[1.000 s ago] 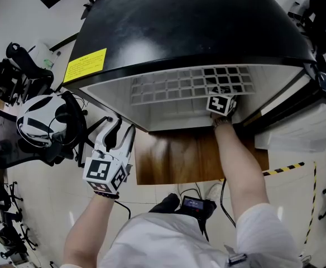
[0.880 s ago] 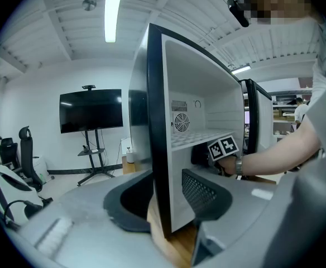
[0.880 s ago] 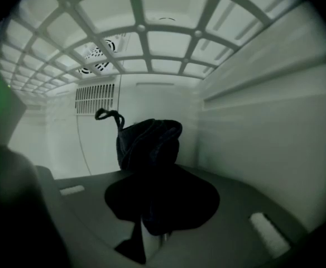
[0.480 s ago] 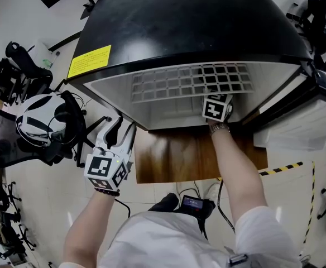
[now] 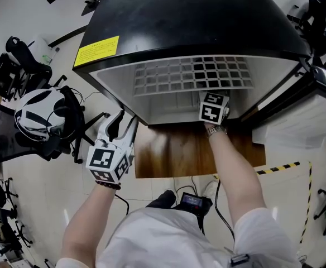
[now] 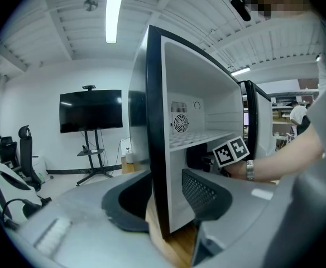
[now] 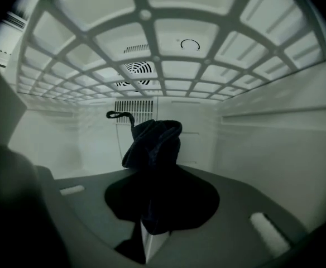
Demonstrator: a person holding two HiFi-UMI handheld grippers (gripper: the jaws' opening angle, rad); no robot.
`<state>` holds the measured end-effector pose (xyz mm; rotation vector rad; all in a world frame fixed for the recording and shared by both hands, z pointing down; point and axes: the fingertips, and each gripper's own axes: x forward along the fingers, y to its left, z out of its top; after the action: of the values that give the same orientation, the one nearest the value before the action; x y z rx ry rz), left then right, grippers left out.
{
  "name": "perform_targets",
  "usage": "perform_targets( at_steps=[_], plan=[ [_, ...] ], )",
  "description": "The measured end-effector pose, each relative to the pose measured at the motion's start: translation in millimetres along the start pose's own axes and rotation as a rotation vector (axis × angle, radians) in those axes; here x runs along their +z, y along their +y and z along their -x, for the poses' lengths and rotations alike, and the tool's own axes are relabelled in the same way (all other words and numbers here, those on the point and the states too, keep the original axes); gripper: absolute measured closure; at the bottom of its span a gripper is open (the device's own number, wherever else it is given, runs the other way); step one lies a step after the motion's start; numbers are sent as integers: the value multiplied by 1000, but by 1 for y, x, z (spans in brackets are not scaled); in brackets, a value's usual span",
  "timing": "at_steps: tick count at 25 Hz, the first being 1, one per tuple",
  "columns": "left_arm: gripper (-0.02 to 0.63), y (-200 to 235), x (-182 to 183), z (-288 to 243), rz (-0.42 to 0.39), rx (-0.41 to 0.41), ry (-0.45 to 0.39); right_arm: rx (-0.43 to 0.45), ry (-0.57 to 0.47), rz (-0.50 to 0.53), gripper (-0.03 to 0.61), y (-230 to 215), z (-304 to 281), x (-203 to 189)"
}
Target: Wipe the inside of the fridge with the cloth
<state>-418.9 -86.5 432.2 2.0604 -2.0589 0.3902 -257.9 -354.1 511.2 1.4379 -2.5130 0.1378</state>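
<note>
The cloth (image 7: 152, 141), dark and bunched, is pinched in the right gripper (image 7: 153, 197) at centre frame, inside the fridge (image 5: 196, 21) under its grid shelf (image 7: 152, 57). The left gripper (image 5: 121, 126) is spread at lower left, outside.

Nothing here can actually be read. A yellow label (image 5: 96, 51) sits on the black top of the fridge (image 5: 207, 21), near its left front corner, and carries lines of dark print too small to make out.
</note>
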Motion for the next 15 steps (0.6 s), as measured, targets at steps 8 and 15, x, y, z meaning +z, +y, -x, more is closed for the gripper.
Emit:
perform_targets(
  at_steps=[8, 15],
  plan=[
    [446, 0, 0, 0, 3, 22, 3, 22, 8, 4, 503, 7, 16, -4],
    [453, -4, 1, 0, -13, 18, 3, 84, 22, 19, 503, 22, 33, -8]
  ],
)
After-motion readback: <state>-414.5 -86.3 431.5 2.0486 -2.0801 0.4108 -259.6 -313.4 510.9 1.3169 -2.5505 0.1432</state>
